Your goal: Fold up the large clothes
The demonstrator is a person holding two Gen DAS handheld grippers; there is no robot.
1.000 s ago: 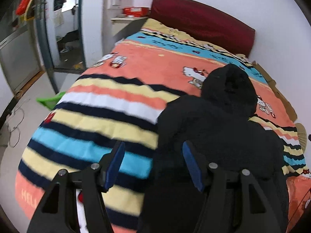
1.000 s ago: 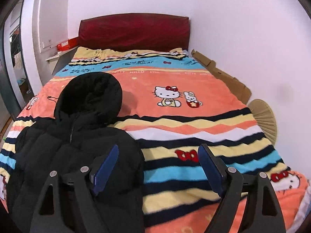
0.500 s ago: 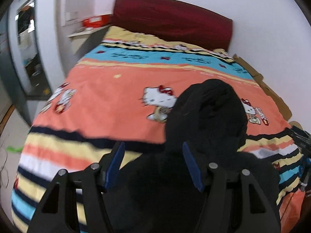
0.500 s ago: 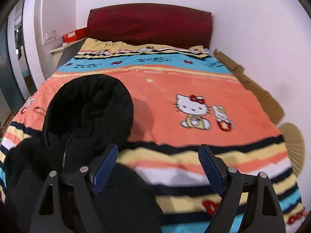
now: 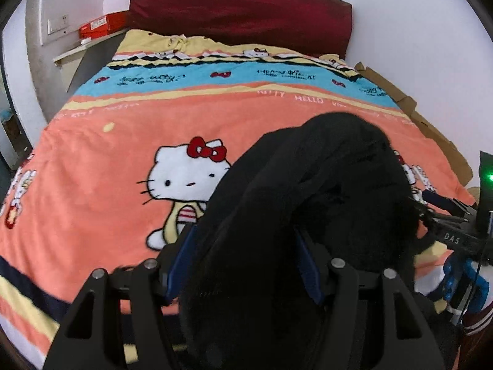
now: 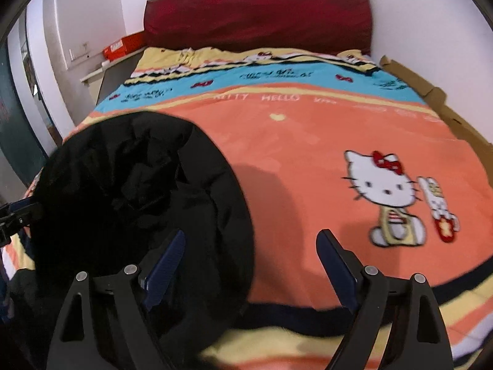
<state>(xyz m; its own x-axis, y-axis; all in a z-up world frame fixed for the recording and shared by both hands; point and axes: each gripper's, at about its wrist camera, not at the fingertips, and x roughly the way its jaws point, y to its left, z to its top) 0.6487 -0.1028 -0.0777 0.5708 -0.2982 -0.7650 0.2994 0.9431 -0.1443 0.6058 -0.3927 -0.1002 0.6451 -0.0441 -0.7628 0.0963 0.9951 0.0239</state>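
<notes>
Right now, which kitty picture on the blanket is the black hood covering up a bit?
The big white kitty beside the left tongs; the puffy black hood hides its side.

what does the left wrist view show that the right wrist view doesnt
Only the left wrist view: the left gripper straddling the rim of the black jacket's hood, and the other handheld rig with a green light at the right edge.

Only the right wrist view: the right gripper with open jaws, one finger over the hood, the other over bare blanket, and a dark tool tip at the left edge.

Both: the hood, the cartoon-cat blanket, the dark red headboard, the red box on a shelf, cardboard along the wall.
</notes>
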